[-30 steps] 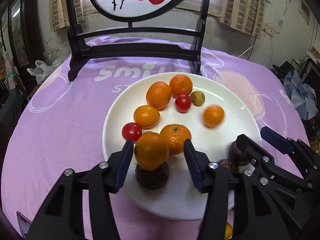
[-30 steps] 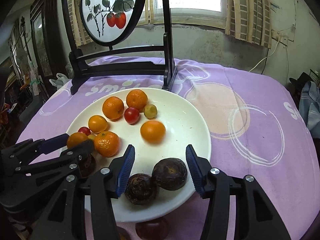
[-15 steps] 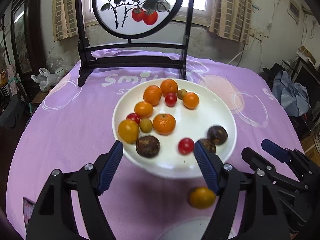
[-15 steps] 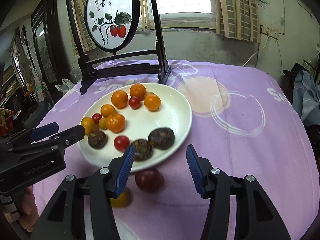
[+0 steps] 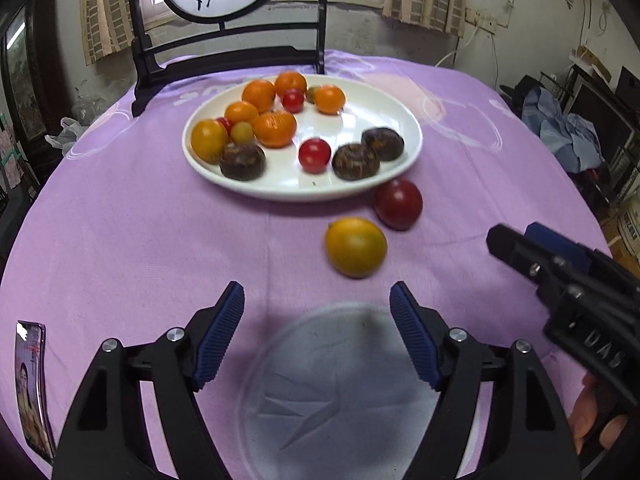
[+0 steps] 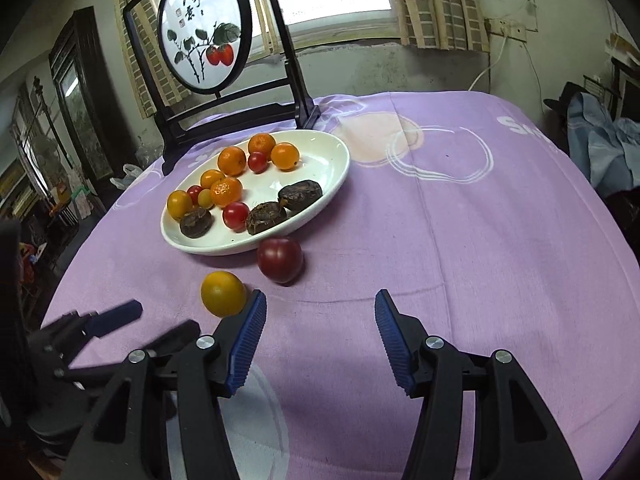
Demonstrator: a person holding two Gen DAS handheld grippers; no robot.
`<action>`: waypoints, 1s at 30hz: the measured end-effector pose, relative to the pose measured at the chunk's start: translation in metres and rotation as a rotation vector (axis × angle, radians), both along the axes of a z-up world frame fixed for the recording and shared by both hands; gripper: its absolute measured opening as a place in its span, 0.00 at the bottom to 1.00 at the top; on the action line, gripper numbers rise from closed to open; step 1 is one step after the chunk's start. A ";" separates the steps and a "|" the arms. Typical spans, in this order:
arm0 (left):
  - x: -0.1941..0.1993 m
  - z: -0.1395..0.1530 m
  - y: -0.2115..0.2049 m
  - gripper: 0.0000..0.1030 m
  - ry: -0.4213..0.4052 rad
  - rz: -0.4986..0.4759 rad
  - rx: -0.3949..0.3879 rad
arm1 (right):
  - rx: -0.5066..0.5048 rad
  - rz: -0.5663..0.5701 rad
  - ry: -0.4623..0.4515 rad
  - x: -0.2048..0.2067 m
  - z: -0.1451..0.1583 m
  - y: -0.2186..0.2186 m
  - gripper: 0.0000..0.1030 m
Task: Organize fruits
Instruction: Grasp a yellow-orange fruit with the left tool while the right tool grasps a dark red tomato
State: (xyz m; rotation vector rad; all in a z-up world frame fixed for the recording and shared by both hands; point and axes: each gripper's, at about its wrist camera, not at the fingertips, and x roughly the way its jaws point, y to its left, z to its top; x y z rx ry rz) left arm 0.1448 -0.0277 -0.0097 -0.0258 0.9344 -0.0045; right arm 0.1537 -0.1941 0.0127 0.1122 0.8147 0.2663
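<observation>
A white plate [image 5: 360, 108] [image 6: 320, 148] holds several oranges, small red tomatoes and three dark wrinkled fruits. Two fruits lie on the purple cloth just in front of it: a yellow-orange fruit [image 5: 355, 246] [image 6: 223, 293] and a dark red plum [image 5: 398, 204] [image 6: 279, 259]. My left gripper [image 5: 316, 292] [image 6: 120, 316] hangs open and empty over the cloth, short of the yellow-orange fruit. My right gripper [image 6: 320, 298] [image 5: 516, 240] is to its right, near the table's front. Its jaws are opening with nothing between them, and the plum lies ahead to the left.
A black wooden stand with a round painted screen [image 5: 224, 60] [image 6: 204, 56] rises behind the plate. A photo card [image 5: 32, 384] lies at the cloth's near left edge. Clothes [image 5: 568, 136] are piled beyond the table on the right. A person's fingers [image 5: 592, 428] hold the right gripper.
Both grippers have drawn back from the plate toward the near edge. The left jaws spread apart and left an orange fruit on the plate. The two loose fruits have come into view.
</observation>
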 end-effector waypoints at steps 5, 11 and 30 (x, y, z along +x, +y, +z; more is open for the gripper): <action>0.007 -0.016 -0.011 0.71 0.028 -0.010 0.030 | 0.019 -0.018 -0.005 -0.005 -0.008 -0.010 0.57; 0.027 -0.031 -0.015 0.70 0.055 0.003 0.027 | 0.047 -0.029 0.020 -0.003 -0.012 -0.020 0.57; 0.010 -0.012 0.024 0.39 -0.002 -0.011 0.026 | -0.036 0.041 0.048 0.001 -0.034 0.010 0.57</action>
